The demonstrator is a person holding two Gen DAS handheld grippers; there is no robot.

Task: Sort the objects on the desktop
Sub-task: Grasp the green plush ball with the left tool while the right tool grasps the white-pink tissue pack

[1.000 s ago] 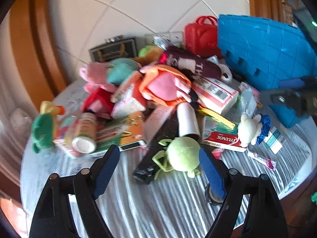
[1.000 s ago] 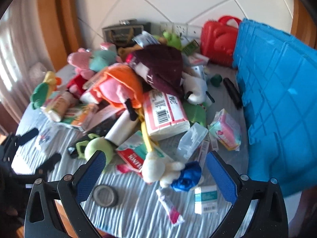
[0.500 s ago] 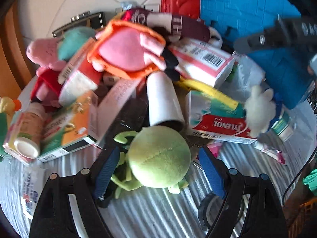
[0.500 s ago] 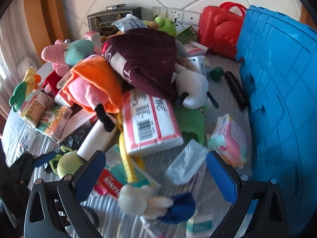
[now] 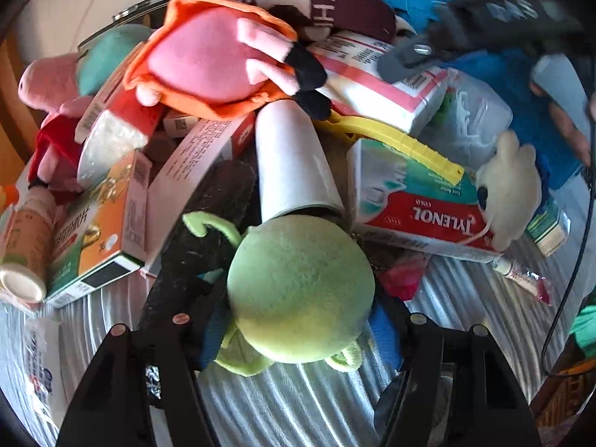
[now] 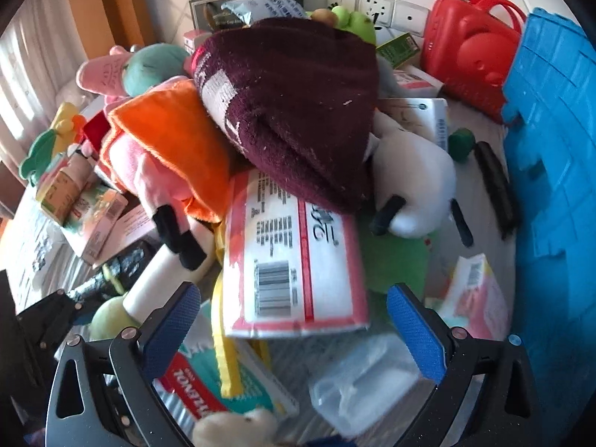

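Note:
A round green plush toy [image 5: 300, 292] lies at the near edge of a heap of toys and boxes. My left gripper [image 5: 298, 329] is open, with its blue-padded fingers on either side of the plush; I cannot tell if the pads touch it. My right gripper [image 6: 294, 329] is open and empty, low over a white and pink barcoded pack [image 6: 294, 264] and a clear plastic box [image 6: 363, 381]. The green plush also shows at the lower left of the right wrist view [image 6: 108, 316]. A maroon knit hat [image 6: 294, 111] tops the heap.
A blue plastic crate [image 6: 558, 193] stands at the right, a red case [image 6: 471, 52] behind it. A Tylenol box [image 5: 417, 208], a white roll [image 5: 294, 164], an orange-and-pink plush [image 5: 208, 56], a white plush [image 6: 409, 182] and an orange box [image 5: 97, 223] crowd the striped tablecloth [image 5: 298, 402].
My left gripper has moved forward until the green plush sits between its fingers. My right gripper has moved forward and down over the heap, toward the barcoded pack.

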